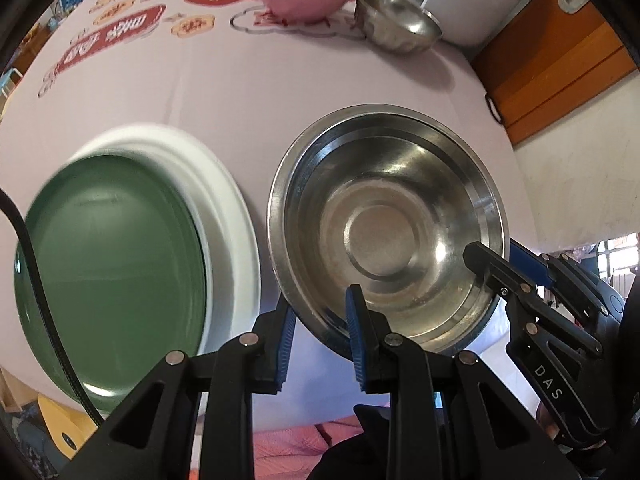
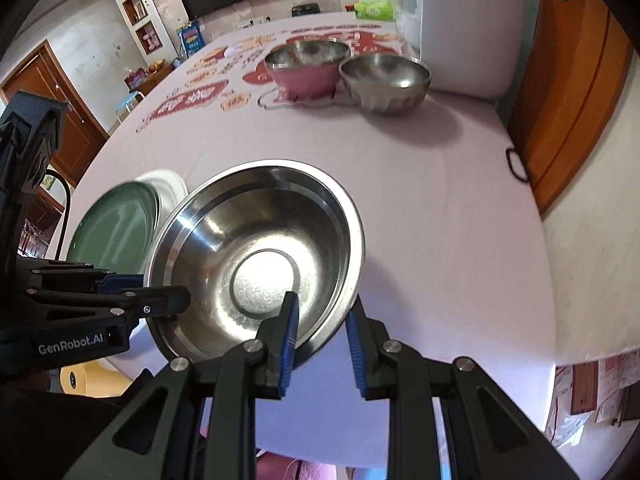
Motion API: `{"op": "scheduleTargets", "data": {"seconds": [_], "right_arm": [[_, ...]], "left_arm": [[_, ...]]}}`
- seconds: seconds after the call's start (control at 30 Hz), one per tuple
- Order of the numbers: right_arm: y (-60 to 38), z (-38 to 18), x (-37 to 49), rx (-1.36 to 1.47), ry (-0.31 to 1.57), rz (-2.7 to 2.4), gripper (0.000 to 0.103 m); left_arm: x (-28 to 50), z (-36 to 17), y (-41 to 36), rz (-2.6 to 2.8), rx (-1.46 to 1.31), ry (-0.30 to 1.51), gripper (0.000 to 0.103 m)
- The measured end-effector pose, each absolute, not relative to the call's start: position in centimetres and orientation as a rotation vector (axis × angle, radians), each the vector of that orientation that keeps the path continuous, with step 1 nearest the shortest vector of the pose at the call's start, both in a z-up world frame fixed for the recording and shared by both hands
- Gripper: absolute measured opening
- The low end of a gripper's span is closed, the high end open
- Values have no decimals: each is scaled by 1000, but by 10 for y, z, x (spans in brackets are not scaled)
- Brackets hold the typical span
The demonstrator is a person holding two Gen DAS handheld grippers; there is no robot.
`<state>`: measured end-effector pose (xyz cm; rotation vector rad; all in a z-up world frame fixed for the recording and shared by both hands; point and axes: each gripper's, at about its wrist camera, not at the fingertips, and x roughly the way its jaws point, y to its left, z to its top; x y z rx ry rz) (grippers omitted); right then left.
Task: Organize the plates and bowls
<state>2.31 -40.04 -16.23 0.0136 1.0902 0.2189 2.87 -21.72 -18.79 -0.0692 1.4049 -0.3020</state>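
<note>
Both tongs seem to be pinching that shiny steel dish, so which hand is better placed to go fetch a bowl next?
Probably the right tongs: the two bowls, pink and steel, stand at the far right. The left tongs sit by the green plate. The steel dish must be released first.

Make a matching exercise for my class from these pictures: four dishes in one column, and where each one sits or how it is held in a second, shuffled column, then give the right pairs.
Column 1
1. Green plate
2. Wide steel bowl
3. Pink bowl
4. White plate

Column 2
A. Far across the table, beside a plain steel bowl
B. Under the green plate
C. Rim gripped by both claws
D. On top of the white plate

Pairs: 1-D, 2-C, 3-A, 4-B
</note>
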Motion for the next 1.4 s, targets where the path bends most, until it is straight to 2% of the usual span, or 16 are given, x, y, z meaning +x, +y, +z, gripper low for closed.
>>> {"op": "scheduleTargets", "data": {"seconds": [0.63,0.7,0.87,0.93,1.07,1.27,1.4], "right_arm": [[-404,-173,10,18,1140,249,28],[-405,-171,9,22,1133,254,31],[-407,-163,10,35,1096,264,51],[-409,-160,11,47,1078,264,54],[-413,-155,14,82,1048,252,56],[-417,-150,18,141,1009,226,58],[-417,-146,17,148,980,206,58]], "left_arm": [[21,-196,-231,-281,15,1446,28],[22,-193,-232,-276,21,1436,30],[23,-182,-230,-284,29,1413,33],[22,-177,-226,-285,33,1402,36],[21,-164,-222,-271,53,1360,47],[23,-138,-220,-277,104,1287,56],[30,-127,-217,-280,122,1260,58]]}}
